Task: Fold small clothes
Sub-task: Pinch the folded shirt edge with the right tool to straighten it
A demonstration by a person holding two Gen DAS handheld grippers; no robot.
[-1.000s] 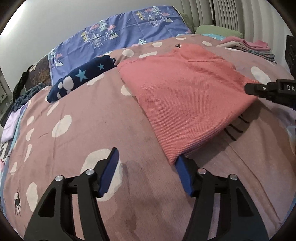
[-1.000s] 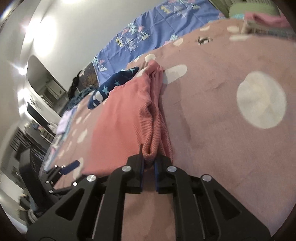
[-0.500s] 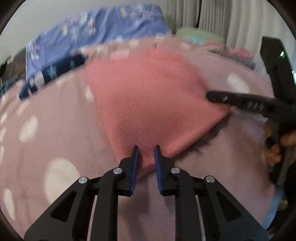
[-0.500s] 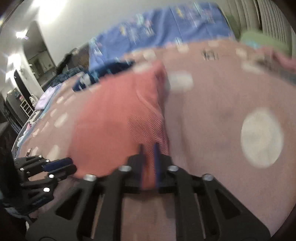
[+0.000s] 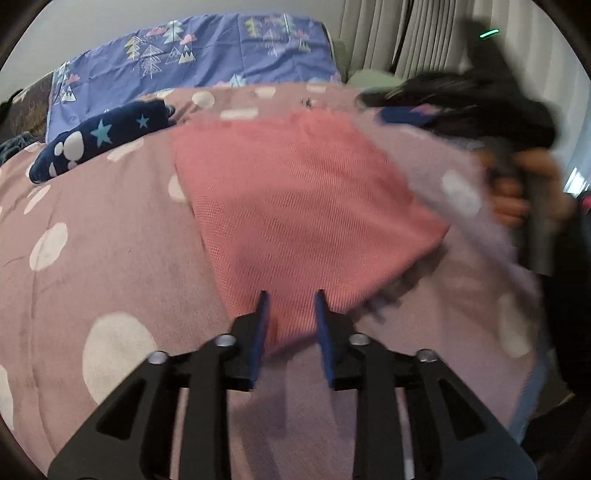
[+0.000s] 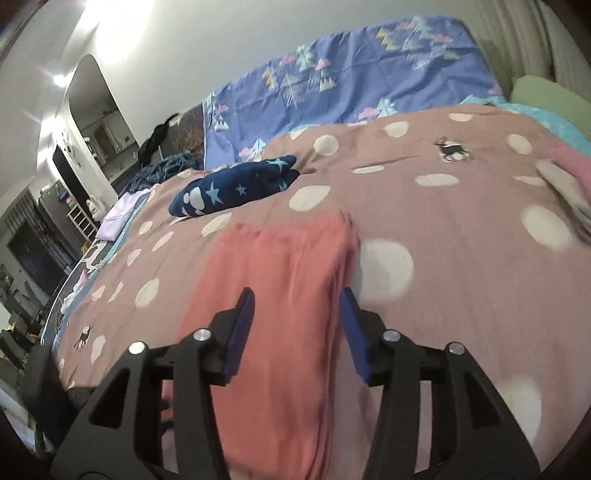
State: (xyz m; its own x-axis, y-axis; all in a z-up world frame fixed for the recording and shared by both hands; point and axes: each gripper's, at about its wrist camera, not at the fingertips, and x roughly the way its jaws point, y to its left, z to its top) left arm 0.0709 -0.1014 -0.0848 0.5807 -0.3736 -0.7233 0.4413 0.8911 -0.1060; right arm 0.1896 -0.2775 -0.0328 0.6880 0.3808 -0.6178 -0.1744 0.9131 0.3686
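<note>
A pink knit garment (image 5: 295, 192) lies folded flat on the spotted mauve bed cover (image 5: 110, 229). My left gripper (image 5: 291, 295) is at its near corner. Its jaws are opening, the corner lies loosely between the blue pads, and they do not press on it. In the right wrist view the same garment (image 6: 273, 280) lies under my right gripper (image 6: 296, 293), whose jaws are opening wide above the cloth with nothing gripped. A hand (image 5: 517, 192) holds that gripper, blurred, at the right of the left wrist view.
A navy garment with stars (image 6: 232, 190) lies folded beyond the pink one. A blue patterned pillow (image 6: 351, 74) stands at the head of the bed. Folded clothes (image 6: 569, 173) lie at the right edge. Curtains (image 5: 406, 33) hang behind, and furniture stands off the bed's left side.
The right gripper let go of the pink garment's folded edge, rose and drew back over it. The left gripper closed in at the near corner, then parted again.
</note>
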